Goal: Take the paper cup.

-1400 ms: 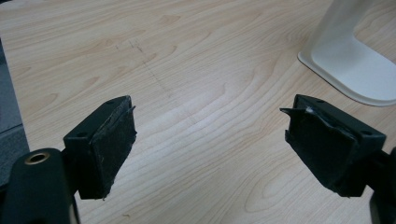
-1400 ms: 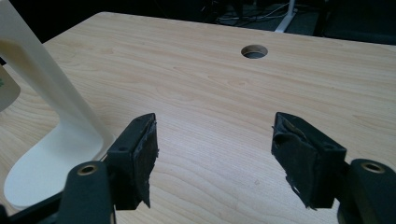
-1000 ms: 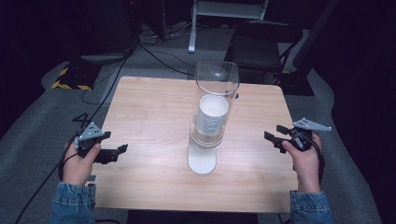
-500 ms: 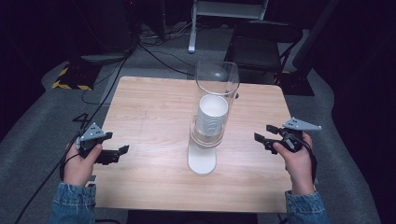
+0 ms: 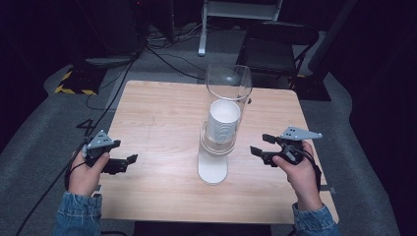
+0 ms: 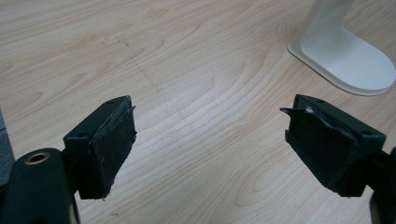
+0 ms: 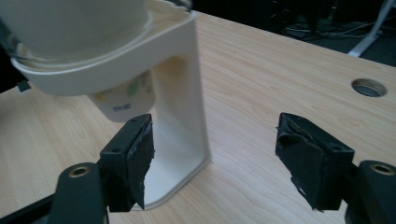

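**Reaching for the bottom cup**

Because the cup dispenser [image 5: 216, 147] stands at the middle of the table [image 5: 162, 113], both hands flank it. The bottom cup [image 7: 123, 100] pokes out under its holder, likely so it can be pulled down. The right gripper [image 5: 260, 147] points at it from near, jaws apart and empty. The left gripper [image 5: 129, 161] rests low, well apart, jaws also spread.

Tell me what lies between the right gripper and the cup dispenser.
Nothing: in the high view, bare wooden table separates the right gripper from the cup dispenser; the right gripper view shows its jaws open toward the dispenser's white stand.
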Motion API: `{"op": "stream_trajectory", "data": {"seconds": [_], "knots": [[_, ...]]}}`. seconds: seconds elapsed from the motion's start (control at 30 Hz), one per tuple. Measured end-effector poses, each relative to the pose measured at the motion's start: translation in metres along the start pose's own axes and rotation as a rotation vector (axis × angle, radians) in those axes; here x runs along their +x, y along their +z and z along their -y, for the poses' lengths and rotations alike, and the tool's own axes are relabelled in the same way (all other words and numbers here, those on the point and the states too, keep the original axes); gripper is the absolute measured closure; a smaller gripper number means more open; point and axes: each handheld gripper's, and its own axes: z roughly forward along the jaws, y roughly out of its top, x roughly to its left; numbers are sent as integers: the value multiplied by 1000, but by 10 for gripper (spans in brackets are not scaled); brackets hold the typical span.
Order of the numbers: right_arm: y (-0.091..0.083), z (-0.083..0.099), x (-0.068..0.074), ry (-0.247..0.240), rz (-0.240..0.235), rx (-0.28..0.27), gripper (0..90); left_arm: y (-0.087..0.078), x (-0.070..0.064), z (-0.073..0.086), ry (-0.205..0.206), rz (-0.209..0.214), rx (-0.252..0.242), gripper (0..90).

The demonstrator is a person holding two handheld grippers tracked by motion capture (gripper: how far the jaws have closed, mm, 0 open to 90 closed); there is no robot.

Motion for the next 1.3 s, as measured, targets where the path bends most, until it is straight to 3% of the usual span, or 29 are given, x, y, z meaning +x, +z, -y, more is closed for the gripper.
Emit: {"op": "stream_trajectory", "data": {"seconds": [0.37, 0.6, 0.97, 1.13, 1.3], "knots": [[19, -3, 31, -34, -97, 17, 259, 1, 0, 1, -5, 1, 6, 156], [36, 0, 43, -43, -138, 14, 179, 3, 1, 2, -10, -2, 4, 157], [67, 7, 54, -47, -143, -1, 159, 6, 1, 3, -9, -2, 15, 156], [83, 8, 54, -31, -110, -23, 162, 9, 2, 5, -10, 2, 31, 156], [97, 11, 55, -41, -110, -42, 161, 10, 2, 6, -11, 3, 33, 157]]}}
